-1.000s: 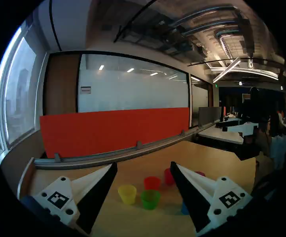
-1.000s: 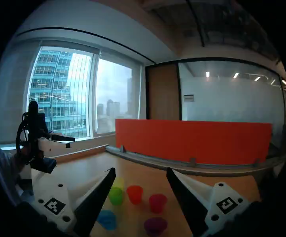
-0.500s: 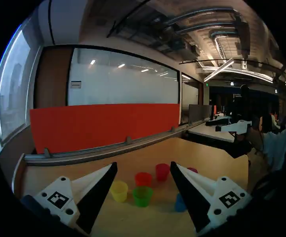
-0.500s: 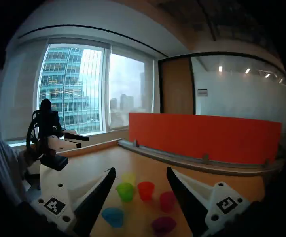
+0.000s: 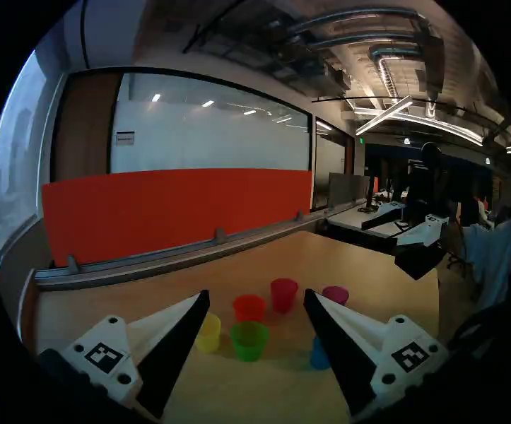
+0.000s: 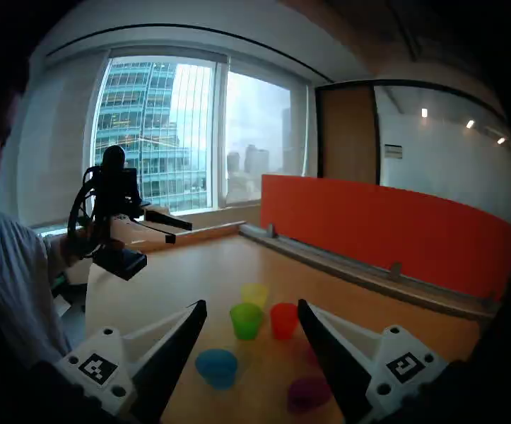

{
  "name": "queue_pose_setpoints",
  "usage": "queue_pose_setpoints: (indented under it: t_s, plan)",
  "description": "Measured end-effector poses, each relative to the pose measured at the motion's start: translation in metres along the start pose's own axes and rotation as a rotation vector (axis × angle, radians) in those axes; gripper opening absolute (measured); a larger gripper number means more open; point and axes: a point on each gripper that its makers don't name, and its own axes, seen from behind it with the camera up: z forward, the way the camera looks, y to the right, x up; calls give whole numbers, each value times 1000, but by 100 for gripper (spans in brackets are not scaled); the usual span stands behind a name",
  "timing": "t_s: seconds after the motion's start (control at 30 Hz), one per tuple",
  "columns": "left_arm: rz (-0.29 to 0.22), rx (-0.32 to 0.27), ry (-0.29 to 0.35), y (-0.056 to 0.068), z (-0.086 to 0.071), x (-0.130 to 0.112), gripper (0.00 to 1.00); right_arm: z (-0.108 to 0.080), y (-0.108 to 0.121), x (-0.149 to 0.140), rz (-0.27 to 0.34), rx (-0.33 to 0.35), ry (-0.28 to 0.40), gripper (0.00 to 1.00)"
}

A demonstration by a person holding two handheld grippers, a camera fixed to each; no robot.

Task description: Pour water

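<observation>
I counted six plastic cups [image 5: 249, 340] clustered on the desk [image 5: 269, 261], just ahead of my left gripper [image 5: 256, 292] and right gripper [image 6: 250, 303], both spread wide and empty.

The table [image 5: 375, 265] is smooth pale wood with a soft sheen. The cups [image 5: 249, 340] are translucent coloured plastic. The fingers [image 5: 368, 338] are matt white plastic, black inside. The divider [image 5: 170, 212] looks matt, its rail [image 5: 184, 251] dull metal

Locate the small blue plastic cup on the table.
In the right gripper view, the small blue plastic cup stands left of centre, in front of the green plastic cup.
</observation>
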Motion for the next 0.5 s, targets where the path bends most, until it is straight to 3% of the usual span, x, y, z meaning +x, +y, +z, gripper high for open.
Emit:
queue_pose_setpoints:
  t_s: [0.5]
  plan:
    - [19, -18, -108, -12, 20, -49, 100, 23, -13, -57, -39, 67, -128, 100]
